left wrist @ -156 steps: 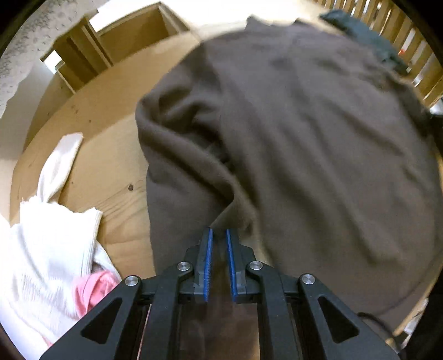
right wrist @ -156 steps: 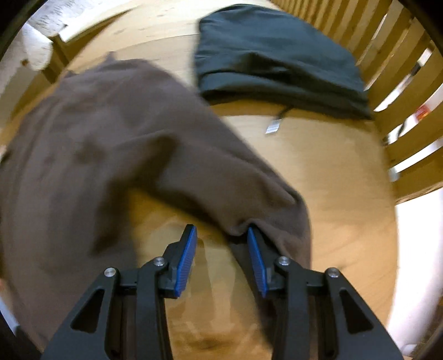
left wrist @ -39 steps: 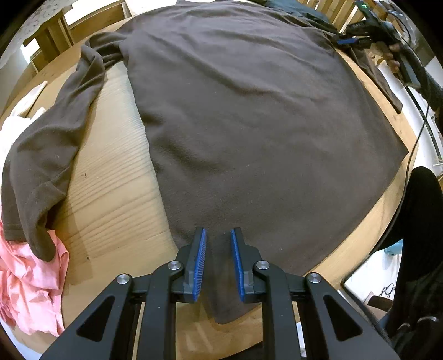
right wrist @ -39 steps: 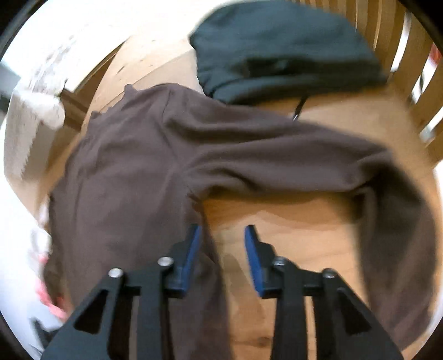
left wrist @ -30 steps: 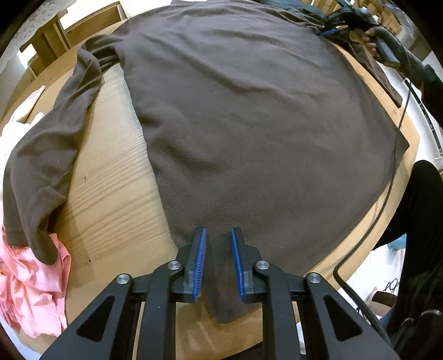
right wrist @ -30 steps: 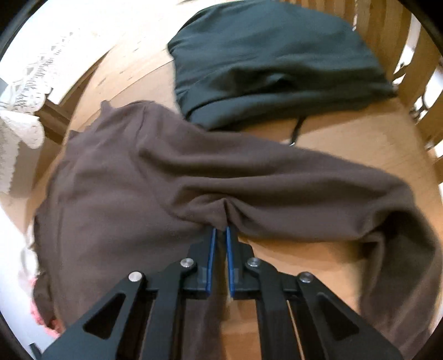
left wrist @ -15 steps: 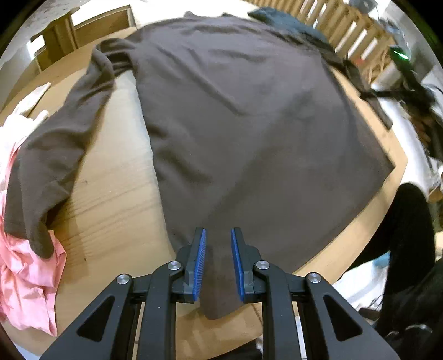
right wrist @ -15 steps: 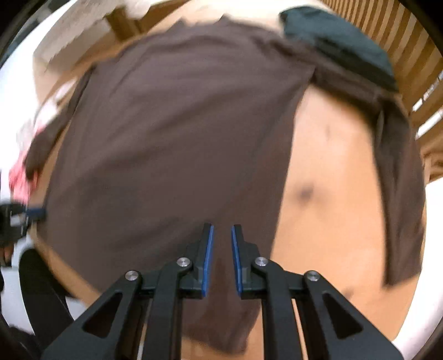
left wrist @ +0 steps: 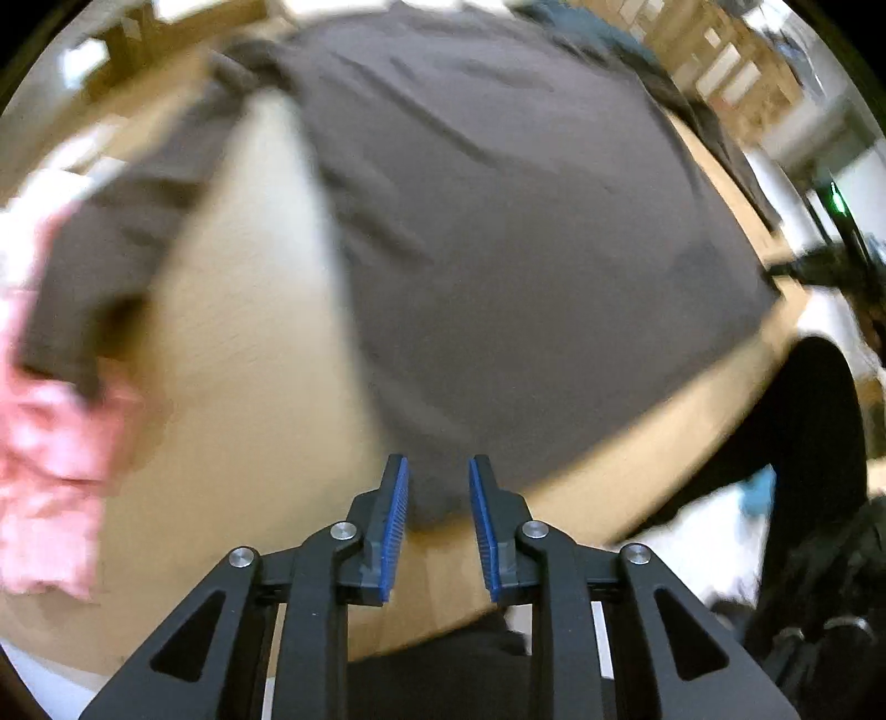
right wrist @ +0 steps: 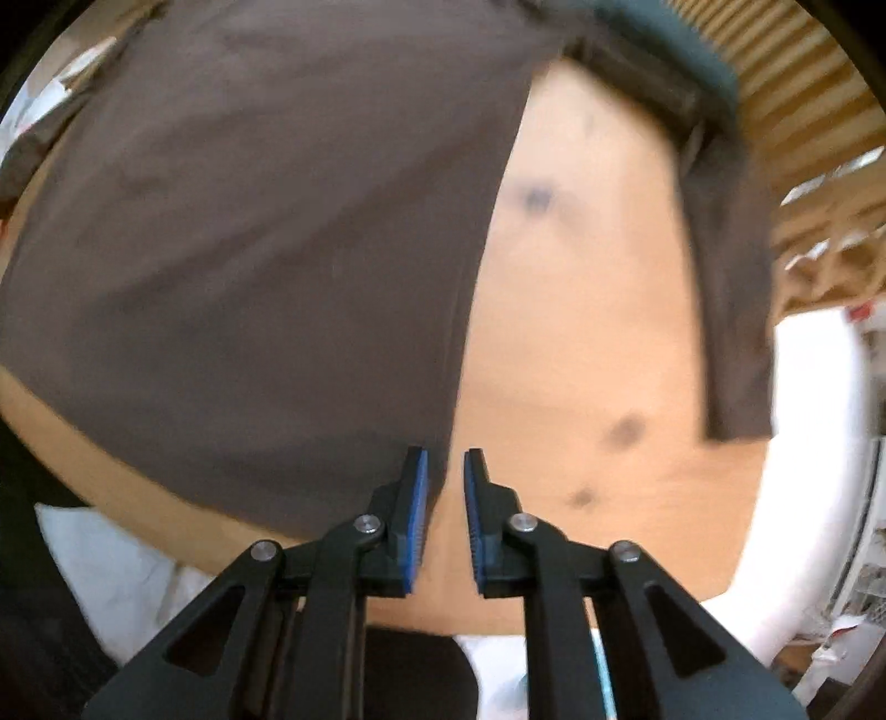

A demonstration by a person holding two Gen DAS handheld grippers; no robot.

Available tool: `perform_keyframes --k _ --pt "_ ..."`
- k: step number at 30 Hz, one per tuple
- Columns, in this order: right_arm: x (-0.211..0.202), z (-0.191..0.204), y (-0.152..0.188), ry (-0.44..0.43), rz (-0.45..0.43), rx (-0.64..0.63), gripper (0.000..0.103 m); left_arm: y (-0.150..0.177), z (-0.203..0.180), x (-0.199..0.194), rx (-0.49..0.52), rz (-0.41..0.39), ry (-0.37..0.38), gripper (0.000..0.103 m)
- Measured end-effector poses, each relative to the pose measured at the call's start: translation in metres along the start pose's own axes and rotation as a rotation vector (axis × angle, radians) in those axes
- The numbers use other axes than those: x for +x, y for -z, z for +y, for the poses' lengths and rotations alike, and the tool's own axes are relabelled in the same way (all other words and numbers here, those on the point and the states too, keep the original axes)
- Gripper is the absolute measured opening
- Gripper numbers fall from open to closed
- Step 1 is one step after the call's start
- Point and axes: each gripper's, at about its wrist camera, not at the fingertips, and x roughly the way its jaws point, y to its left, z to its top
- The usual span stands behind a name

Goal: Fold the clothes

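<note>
brown sweater: my task's garment (left wrist: 526,249), spread flat on the wooden table (left wrist: 249,387); in the left wrist view it fills the centre and upper right of the frame, in the right wrist view (right wrist: 249,232) the left and centre.
left gripper: i hold it (left wrist: 437,493) low at the bottom centre of its frame, pointing forward over the sweater's near hem corner; the blue pads (left wrist: 396,520) stand apart with a clear gap, and the hem corner shows in that gap. i cannot tell whether the pads touch the cloth.
right gripper: i hold it (right wrist: 446,482) at the bottom centre of its frame, aimed at the sweater's other bottom corner; the pads (right wrist: 416,515) are a little apart, not clamped on anything, with the side edge of the sweater running down to just by the left pad.
left sleeve: it (left wrist: 116,232) hangs down the left of the left wrist frame, its cuff end lying on the pink garment (left wrist: 55,443).
right sleeve: it (right wrist: 725,288) runs down the right of the right wrist frame, apart from the body, bare table between.
dark green garment: it (right wrist: 681,50) lies at the upper right of the right wrist frame, just beside the sweater's shoulder.
sharpness: both views are blurred.
</note>
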Motion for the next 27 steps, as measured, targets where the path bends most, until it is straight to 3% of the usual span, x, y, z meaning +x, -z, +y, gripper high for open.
perform_keyframes --k 1,3,6,10,11,13,18,20,22,27 --pt "-0.011 0.006 -0.008 -0.039 -0.035 0.008 0.020 -0.006 0.018 -0.008 -0.040 -0.027 -0.023 0.033" --pt "-0.029 0.026 -0.025 -0.154 -0.091 0.018 0.039 -0.011 0.058 -0.023 -0.131 -0.069 -0.082 0.048" --pt "-0.051 0.068 -0.053 -0.306 -0.160 0.002 0.041 -0.003 0.107 -0.039 -0.184 -0.105 -0.168 0.049" --pt "-0.054 0.135 -0.081 -0.392 -0.178 -0.091 0.041 -0.001 0.161 -0.044 -0.186 -0.123 -0.209 0.050" --pt "-0.052 0.154 -0.088 -0.416 -0.173 -0.111 0.041 0.023 0.148 -0.049 -0.175 -0.122 -0.207 0.050" --pt "-0.042 0.178 -0.100 -0.463 -0.166 -0.138 0.041 0.036 0.143 -0.049 -0.125 -0.123 -0.229 0.050" --pt "-0.042 0.236 -0.123 -0.530 -0.186 -0.216 0.041 0.047 0.154 -0.032 -0.045 -0.089 -0.227 0.050" --pt "-0.045 0.234 -0.102 -0.547 -0.180 -0.230 0.041 0.047 0.160 -0.025 -0.020 -0.071 -0.229 0.047" --pt "-0.046 0.240 -0.105 -0.541 -0.175 -0.244 0.041 0.047 0.165 -0.022 -0.013 -0.069 -0.224 0.034" --pt "-0.043 0.238 -0.112 -0.557 -0.148 -0.227 0.041 0.049 0.174 -0.019 0.009 -0.067 -0.206 0.022"
